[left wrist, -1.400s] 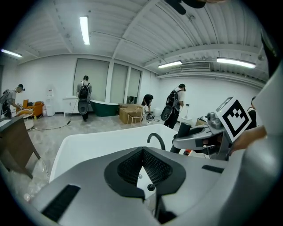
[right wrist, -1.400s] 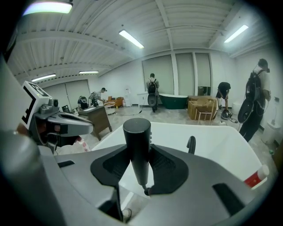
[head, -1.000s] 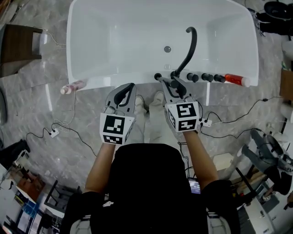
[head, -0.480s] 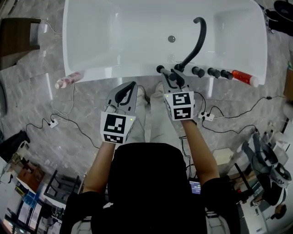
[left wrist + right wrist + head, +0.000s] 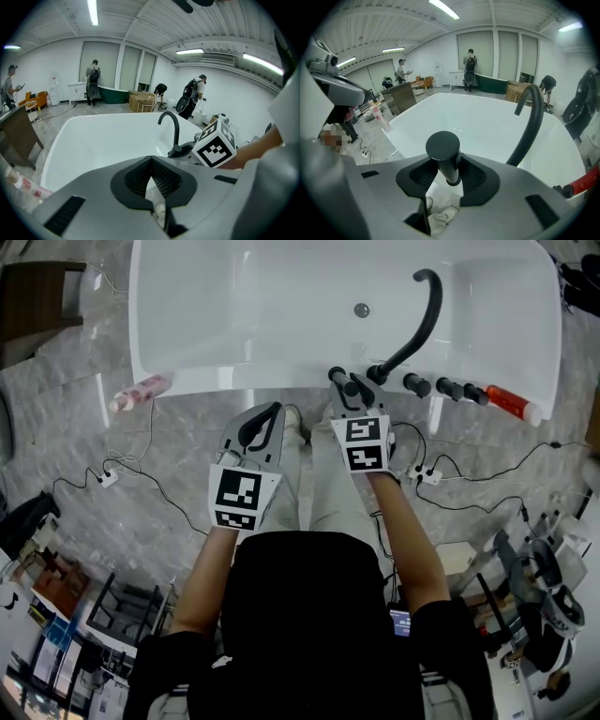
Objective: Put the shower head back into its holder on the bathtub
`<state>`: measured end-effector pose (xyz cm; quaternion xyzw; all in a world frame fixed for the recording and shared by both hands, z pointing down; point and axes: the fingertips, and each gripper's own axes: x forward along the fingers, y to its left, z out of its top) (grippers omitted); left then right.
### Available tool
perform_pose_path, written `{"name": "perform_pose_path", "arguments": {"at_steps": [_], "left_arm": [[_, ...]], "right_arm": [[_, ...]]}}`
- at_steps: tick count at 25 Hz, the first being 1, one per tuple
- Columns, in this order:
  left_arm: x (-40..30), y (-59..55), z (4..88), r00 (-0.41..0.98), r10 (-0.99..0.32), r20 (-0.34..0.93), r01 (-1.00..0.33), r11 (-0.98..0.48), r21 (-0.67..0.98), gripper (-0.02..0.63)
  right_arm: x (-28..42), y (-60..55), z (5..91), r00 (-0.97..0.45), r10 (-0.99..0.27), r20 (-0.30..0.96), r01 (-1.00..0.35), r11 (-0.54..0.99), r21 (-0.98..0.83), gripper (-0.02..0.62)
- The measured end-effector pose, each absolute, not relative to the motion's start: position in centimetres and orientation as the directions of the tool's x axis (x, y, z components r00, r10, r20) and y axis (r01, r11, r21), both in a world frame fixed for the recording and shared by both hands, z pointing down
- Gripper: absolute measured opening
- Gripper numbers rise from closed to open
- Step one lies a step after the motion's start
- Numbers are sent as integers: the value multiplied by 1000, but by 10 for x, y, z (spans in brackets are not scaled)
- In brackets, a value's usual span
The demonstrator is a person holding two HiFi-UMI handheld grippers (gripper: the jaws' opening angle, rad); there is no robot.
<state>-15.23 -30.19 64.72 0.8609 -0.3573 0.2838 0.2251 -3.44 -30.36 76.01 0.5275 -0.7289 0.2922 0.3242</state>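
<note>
A black shower head (image 5: pixel 444 154), a short cylinder with a round flat top, stands between the jaws of my right gripper (image 5: pixel 447 168), which is shut on it. In the head view the right gripper (image 5: pixel 345 392) holds the shower head (image 5: pixel 337 375) at the near rim of the white bathtub (image 5: pixel 234 381), just left of the curved black faucet spout (image 5: pixel 417 320). Whether it touches the rim I cannot tell. My left gripper (image 5: pixel 270 414) hangs in front of the tub over the floor, shut with nothing in it (image 5: pixel 151 161).
Black knobs (image 5: pixel 442 388) line the rim right of the spout, with a red bottle (image 5: pixel 511 404) beyond them. A pink bottle (image 5: pixel 139 392) lies at the tub's left. Cables and a power strip (image 5: pixel 105 479) cross the marble floor. People stand in the background.
The right gripper has sunk with the shower head and come closer to the tub's near rim. The left gripper has lowered a little and stays shut.
</note>
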Motion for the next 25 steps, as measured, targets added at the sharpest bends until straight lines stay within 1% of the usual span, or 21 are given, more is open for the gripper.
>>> {"name": "perform_pose_path", "arguments": {"at_steps": [4,9,14,21,25], "left_arm": [[-152,-303,651,581,-487,652,-746,-639,186,14],[-152,-303,652,581,-486,653,-746,-639,188,14],[-146,-306,642,590,-489,642,-740,-646,188,14],[-135,-316,610,610,-503,612,-726,-665,176,14],[-130,-327,584,617,-523,588,-725,-668,167,14]], "right_arm": [[-35,-303,770,-230,-566,792,-957,279,-78,140],[-38,-304,765,-234,-591,772,-959,273,-81,140],[-41,-303,756,-249,-586,771,-958,266,-106,160],[-37,-305,707,-258,-627,735,-956,277,-99,160],[-24,-311,671,-237,-669,704,-963,257,-80,160]]}}
